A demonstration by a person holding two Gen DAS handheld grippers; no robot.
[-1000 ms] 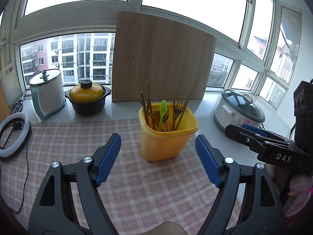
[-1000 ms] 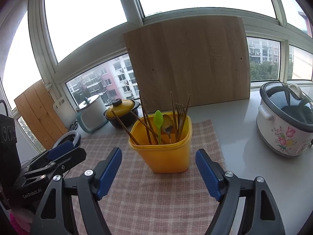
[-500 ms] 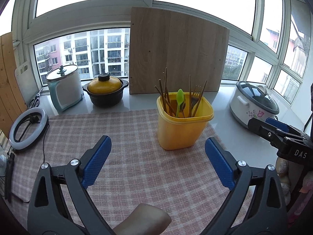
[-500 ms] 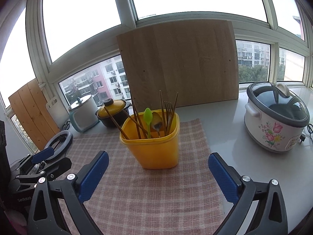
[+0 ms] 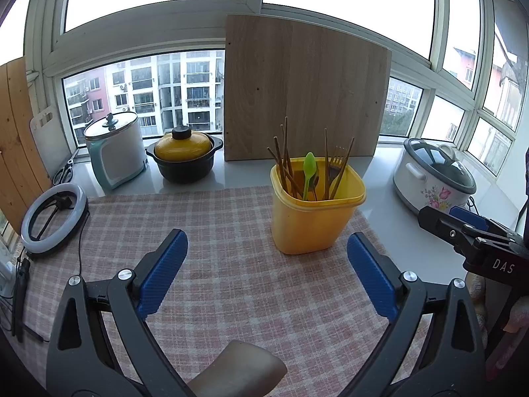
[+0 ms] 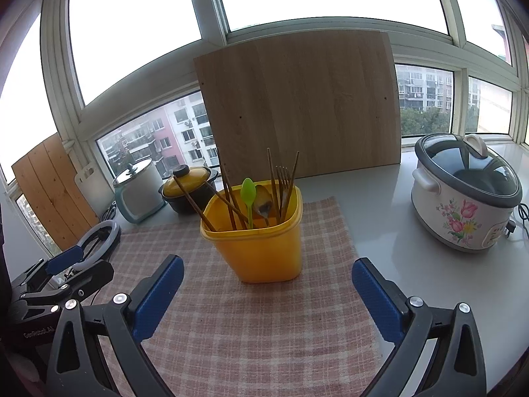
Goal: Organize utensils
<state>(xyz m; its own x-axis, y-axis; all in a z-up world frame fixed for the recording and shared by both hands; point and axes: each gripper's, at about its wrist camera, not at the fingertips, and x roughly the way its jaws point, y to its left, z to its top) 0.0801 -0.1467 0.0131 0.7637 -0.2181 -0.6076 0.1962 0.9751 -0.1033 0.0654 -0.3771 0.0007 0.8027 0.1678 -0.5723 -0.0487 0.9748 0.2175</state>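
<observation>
Wooden board [image 5: 304, 89]: big, leans on the window at the back.
Checked cloth [image 5: 231, 264]: covers the counter, with nothing loose lying on it.
Rice cooker [image 6: 466, 195]: white with flowers, far off to the right on the bare counter.
Yellow pot [image 5: 183, 157]: sits by the window, lid on.
Yellow tub [image 6: 261, 248]: stands up straight on the cloth, near the middle.
Left gripper [image 5: 264, 269]: wide apart, holds nothing, hangs back from the tub.
Right gripper [image 6: 267, 289]: wide apart too, holds nothing, points at the tub.
Chopsticks [image 6: 228, 198]: brown sticks, all inside the tub.
Fork [image 6: 282, 178]: inside the tub.
Green spoon [image 6: 248, 195]: inside the tub, bowl up.
How far: I think the job looks about done. I see nothing left to pick up.
</observation>
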